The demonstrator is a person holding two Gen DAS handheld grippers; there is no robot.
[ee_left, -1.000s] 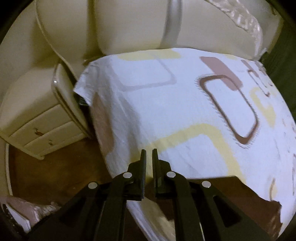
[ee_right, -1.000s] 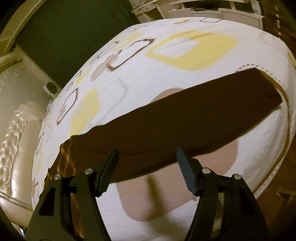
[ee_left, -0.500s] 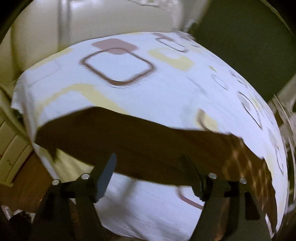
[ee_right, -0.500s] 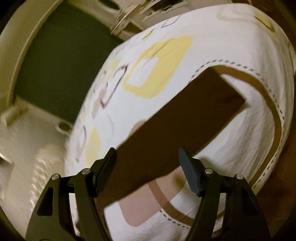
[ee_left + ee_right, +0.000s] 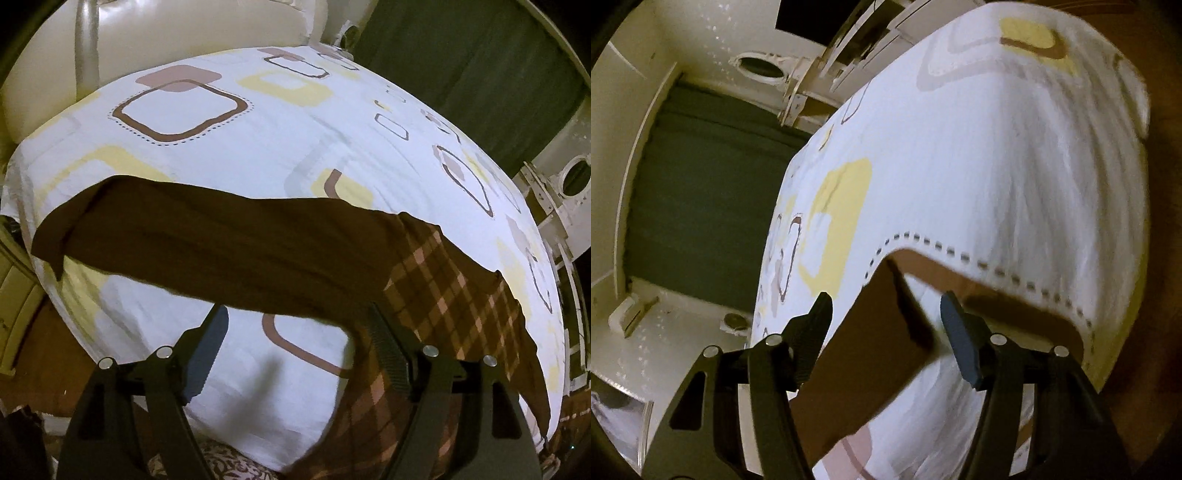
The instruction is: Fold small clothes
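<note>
Left wrist view
Surface: a bed sheet with squares is being shown; headboard behind, green curtain beyond.
Garment: a brown cloth is being laid crosswise, its checked end at right.
Left gripper: released, hovering above the near edge.

Right wrist view
Surface: the sheet, blurred.
Garment: the cloth's end is possibly being kept folded, lengthwise away.
Right gripper: spread, empty.
</note>
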